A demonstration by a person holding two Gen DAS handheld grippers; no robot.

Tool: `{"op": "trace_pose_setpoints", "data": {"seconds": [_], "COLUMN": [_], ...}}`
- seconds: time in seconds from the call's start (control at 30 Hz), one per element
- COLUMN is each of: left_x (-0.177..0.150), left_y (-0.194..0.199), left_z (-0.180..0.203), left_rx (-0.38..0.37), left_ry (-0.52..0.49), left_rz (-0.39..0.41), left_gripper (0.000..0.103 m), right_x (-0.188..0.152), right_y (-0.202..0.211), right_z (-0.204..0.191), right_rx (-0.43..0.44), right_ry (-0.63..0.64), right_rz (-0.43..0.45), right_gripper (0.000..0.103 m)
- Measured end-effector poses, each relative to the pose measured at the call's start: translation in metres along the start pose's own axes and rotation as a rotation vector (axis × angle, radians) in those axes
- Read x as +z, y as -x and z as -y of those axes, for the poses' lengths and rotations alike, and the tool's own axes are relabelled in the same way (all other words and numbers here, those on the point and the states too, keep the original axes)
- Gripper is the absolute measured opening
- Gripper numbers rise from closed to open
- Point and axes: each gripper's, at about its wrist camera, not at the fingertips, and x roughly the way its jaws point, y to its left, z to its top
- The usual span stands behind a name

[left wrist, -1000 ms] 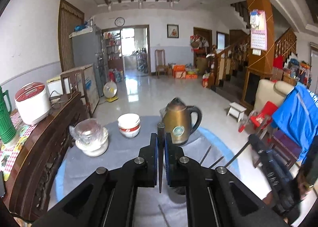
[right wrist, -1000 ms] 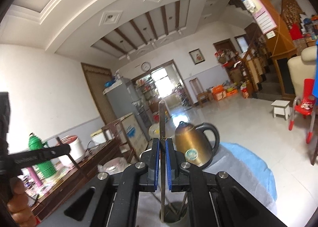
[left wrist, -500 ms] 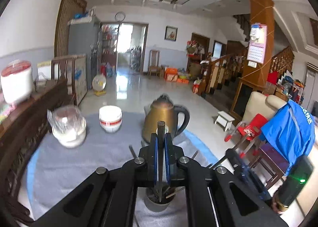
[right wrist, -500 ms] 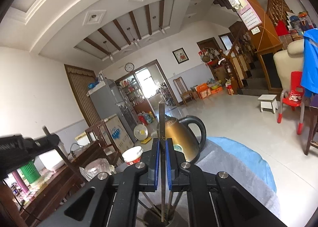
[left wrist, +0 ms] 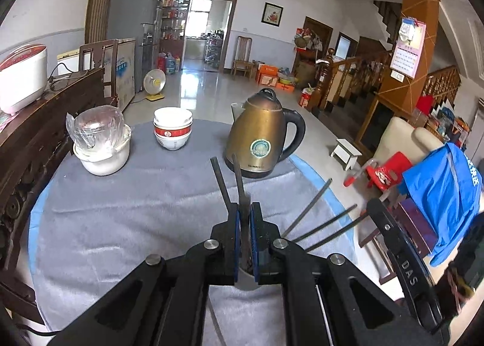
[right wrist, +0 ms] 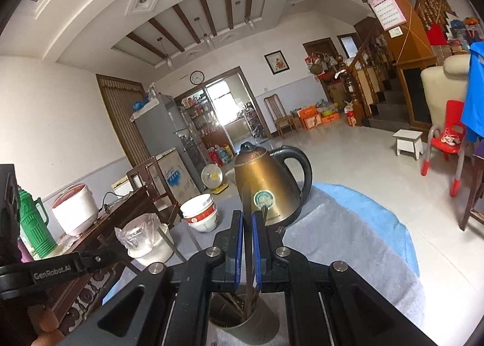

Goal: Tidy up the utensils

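The round table (left wrist: 127,212), covered by a grey cloth over a blue one, carries a brass-coloured electric kettle (left wrist: 263,137), taken here as the landmark. To the left of the kettle stands a stack of white bowls with red bands (left wrist: 173,128), and further left a white pot topped by a plastic-wrapped glass lid (left wrist: 101,140). Beyond that, on the dark wooden sideboard, sit a white rice cooker (left wrist: 21,76) and, in the right wrist view, a green thermos (right wrist: 33,222).

On the near side of the kettle stands a grey utensil cup (right wrist: 245,318), directly under both grippers. Several dark chopsticks (left wrist: 305,209) lean out of it, fanning toward the right of the kettle, and one (left wrist: 220,182) tilts up toward the kettle's base.

The left gripper (left wrist: 244,243) is clenched on a dark chopstick (left wrist: 240,182) whose upper end points at the kettle and whose lower end runs down into the cup. The right gripper (right wrist: 247,249) is likewise clamped on a thin chopstick (right wrist: 248,273) that reaches down into the cup mouth, with the kettle just behind it.

Compared with a second ago, both grippers have come lower and nearer the cup: the left view then showed its stick upright above the table, and the right view showed mostly ceiling.
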Motion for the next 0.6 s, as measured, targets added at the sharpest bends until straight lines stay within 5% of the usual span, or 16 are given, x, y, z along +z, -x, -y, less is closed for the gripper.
{"op": "trace_pose_setpoints", "data": {"seconds": [0.1,0.27,0.37,0.6], "left_x": [-0.004,-0.013,-0.019,-0.04], "left_y": [0.005,0.017,0.023,0.022], "left_z": [0.0,-0.004,-0.01,-0.04], "left_rx": [0.014,0.068,0.119,0.218], "left_ry": [-0.027,-0.073,-0.101,-0.103], "left_rz": [-0.003,0.018,0.016,-0.033], "left_gripper": [0.012,0.06,0.069,0.073], "right_x": [-0.002,-0.002,-0.006,-0.019], "right_y": [0.001,0.006,0.012,0.027], "right_z": [0.0,0.001,0.004,0.012], "right_rx": [0.017,0.038,0.043,0.065], "right_ry": [-0.006,-0.032,-0.044,-0.055], "right_rz": [-0.022,-0.052,-0.059,-0.087], "right_gripper": [0.009,0.01,0.01,0.01]}}
